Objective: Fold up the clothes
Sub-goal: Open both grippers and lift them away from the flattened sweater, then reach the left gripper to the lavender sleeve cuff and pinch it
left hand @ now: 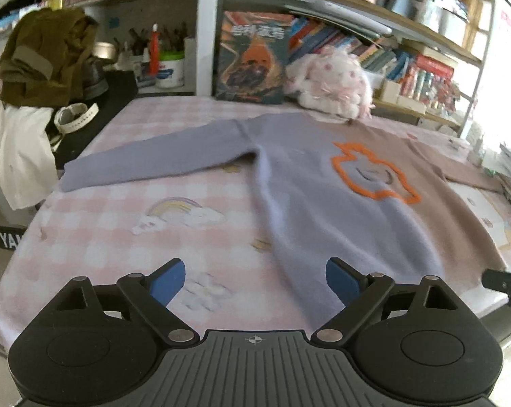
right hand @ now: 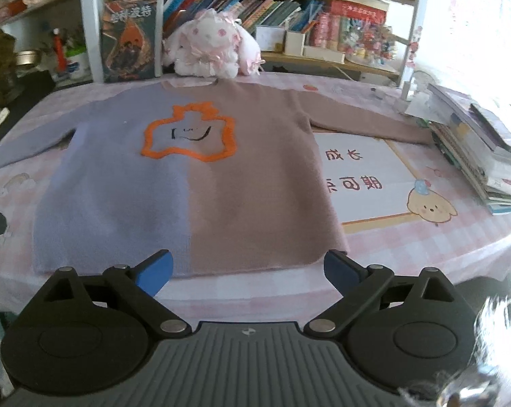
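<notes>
A sweater (right hand: 201, 183), lilac on one half and dusty pink on the other with an orange outline figure on the chest, lies flat and face up on the pink checked tablecloth (right hand: 425, 237). Both sleeves are spread out sideways. In the left wrist view the sweater (left hand: 323, 196) lies ahead and to the right, its lilac sleeve (left hand: 154, 159) stretched left. My left gripper (left hand: 255, 281) is open and empty above the cloth near the hem's lilac corner. My right gripper (right hand: 248, 271) is open and empty just in front of the hem's middle.
A plush rabbit (right hand: 211, 51) and a large book (right hand: 130, 37) stand at the table's far edge under bookshelves. A stack of books (right hand: 475, 142) lies at the right edge. A printed mat (right hand: 364, 176) lies under the pink sleeve. Clothes pile (left hand: 42, 61) sits at the left.
</notes>
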The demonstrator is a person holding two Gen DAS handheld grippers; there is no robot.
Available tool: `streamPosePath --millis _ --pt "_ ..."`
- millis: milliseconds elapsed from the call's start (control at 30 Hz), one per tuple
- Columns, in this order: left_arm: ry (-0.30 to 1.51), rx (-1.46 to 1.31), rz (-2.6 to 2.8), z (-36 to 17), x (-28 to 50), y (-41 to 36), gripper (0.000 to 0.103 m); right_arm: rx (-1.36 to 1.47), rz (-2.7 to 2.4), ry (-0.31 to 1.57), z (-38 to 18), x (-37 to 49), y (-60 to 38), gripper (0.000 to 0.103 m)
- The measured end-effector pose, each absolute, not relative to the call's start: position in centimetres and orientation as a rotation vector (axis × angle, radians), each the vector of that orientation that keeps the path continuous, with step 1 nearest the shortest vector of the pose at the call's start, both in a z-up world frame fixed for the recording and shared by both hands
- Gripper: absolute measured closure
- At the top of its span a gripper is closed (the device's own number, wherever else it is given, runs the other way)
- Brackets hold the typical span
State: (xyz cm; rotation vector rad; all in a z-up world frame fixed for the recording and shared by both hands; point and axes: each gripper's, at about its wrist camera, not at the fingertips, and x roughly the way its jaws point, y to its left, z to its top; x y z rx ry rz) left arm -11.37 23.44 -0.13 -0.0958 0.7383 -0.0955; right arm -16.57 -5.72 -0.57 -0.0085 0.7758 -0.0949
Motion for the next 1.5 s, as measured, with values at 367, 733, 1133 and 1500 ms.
streamPosePath --millis 367,733,1133,1500 --pt "0.713 -0.167 0.078 -2.4 -6.2 35.9 0.033 -0.009 -0.175 0.801 -1.2 -15.2 2.9 0.005" --pt "0.69 -0.377 0.208 -5.1 -0.9 43.8 0.062 -0.035 -0.275 0.805 -0.5 -14.4 4.5 0.005" --pt "0.685 -0.602 0.074 -6.6 2.6 44.7 0.074 -0.063 -0.342 0.837 -0.4 -14.3 4.5 0.005" --pt "0.7 -0.707 0.059 -7.1 3.6 43.1 0.073 -0.078 -0.321 0.842 -0.4 -13.3 5.3 0.005"
